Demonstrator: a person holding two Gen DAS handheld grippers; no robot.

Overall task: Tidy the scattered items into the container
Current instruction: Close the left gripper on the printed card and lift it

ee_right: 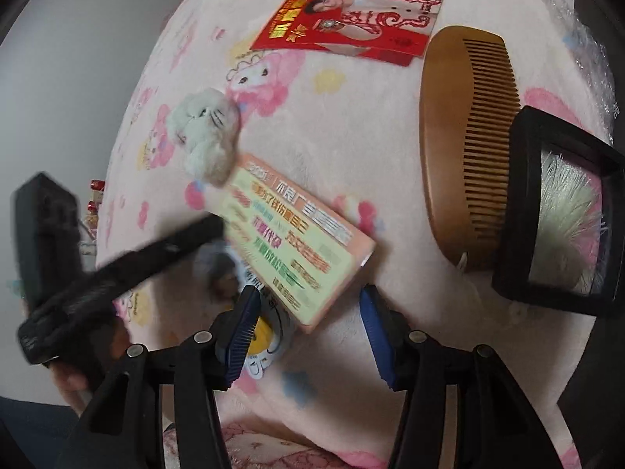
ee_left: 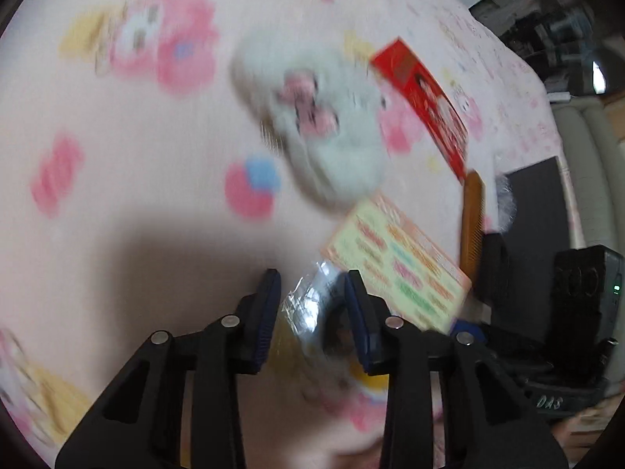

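Both views are partly smeared by motion; the left wrist view is the worse. Left gripper (ee_left: 312,293): jaws parted around a crinkly clear-wrapped packet (ee_left: 308,312), contents unreadable; whether the pads press it I cannot tell. Right gripper (ee_right: 308,312): jaws apart, nothing gripped, the pink printed card box (ee_right: 297,242) just ahead, one corner between the tips. Fluffy white plush (ee_right: 209,136) lies beyond on the fleecy pink blanket (ee_right: 351,117). Wooden comb (ee_right: 465,148) touches the black-framed container (ee_right: 562,215) at the blanket's right edge.

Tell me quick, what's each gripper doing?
Left gripper: fingers around a clear packet; grip cannot be told.
Right gripper: open, holding nothing.
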